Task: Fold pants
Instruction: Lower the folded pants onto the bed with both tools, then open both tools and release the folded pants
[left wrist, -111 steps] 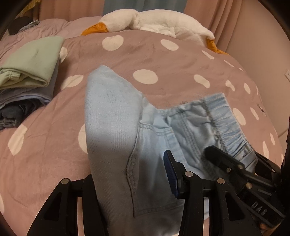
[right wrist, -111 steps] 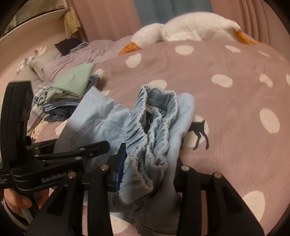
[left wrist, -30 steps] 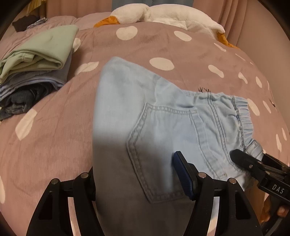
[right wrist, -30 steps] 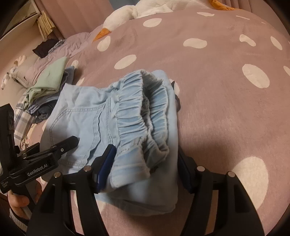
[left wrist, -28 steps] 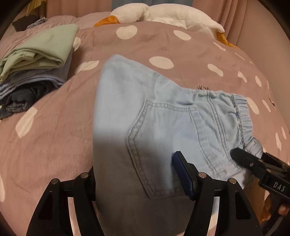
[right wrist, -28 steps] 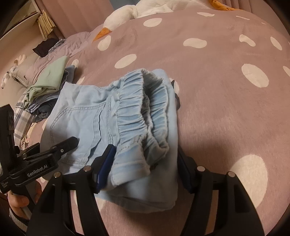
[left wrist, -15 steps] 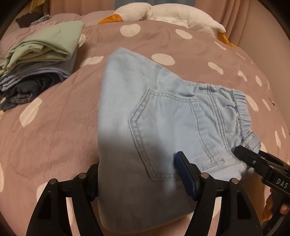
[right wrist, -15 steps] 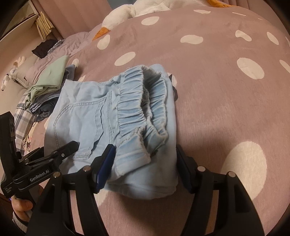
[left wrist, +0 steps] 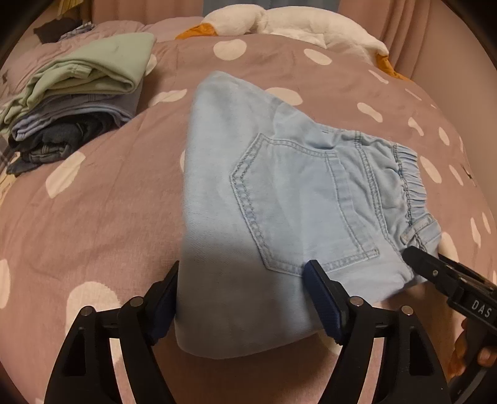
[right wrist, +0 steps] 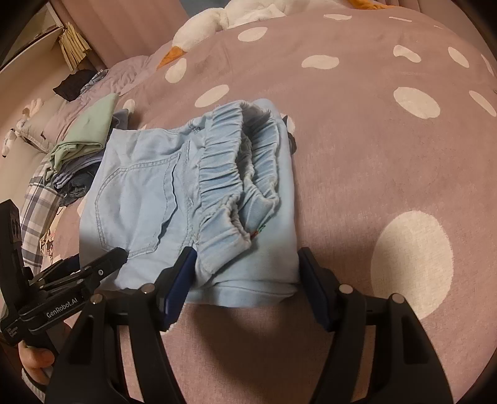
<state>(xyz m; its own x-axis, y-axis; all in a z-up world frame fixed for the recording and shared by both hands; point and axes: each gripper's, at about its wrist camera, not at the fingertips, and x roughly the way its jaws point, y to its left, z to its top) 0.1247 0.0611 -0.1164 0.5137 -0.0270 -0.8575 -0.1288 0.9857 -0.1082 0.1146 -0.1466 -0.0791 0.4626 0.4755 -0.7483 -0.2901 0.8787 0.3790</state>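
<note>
Both grippers sit at the near edge of the folded pants (left wrist: 279, 192), which lie flat on a mauve bedspread (left wrist: 102, 217) with white dots. On the left gripper (left wrist: 245, 298) the jaws have just been opening; they stand spread on either side of the folded end of the pants, the cloth between them, and the blue pads (left wrist: 323, 298) do not visibly squeeze it. On the right gripper (right wrist: 245, 279) the jaws are also spread, bracketing the corner where the gathered waistband (right wrist: 230, 174) meets the folded layer beneath; whether its pads touch the cloth I cannot tell, but nothing is pinched.

These pants are light blue denim, folded into a compact stack with a back pocket (left wrist: 298, 205) facing up and the elastic waistband toward the right side of the left wrist view. A hand (right wrist: 34, 357) grips the handle of the left tool at the lower left of the right wrist view.

Well apart from the pants, toward the left, sits a pile of folded clothes (left wrist: 77, 102) with a pale green piece on top. A white stuffed goose (left wrist: 279, 23) with an orange bill lies at the far end of the bed, in front of pink curtains (left wrist: 403, 18).
</note>
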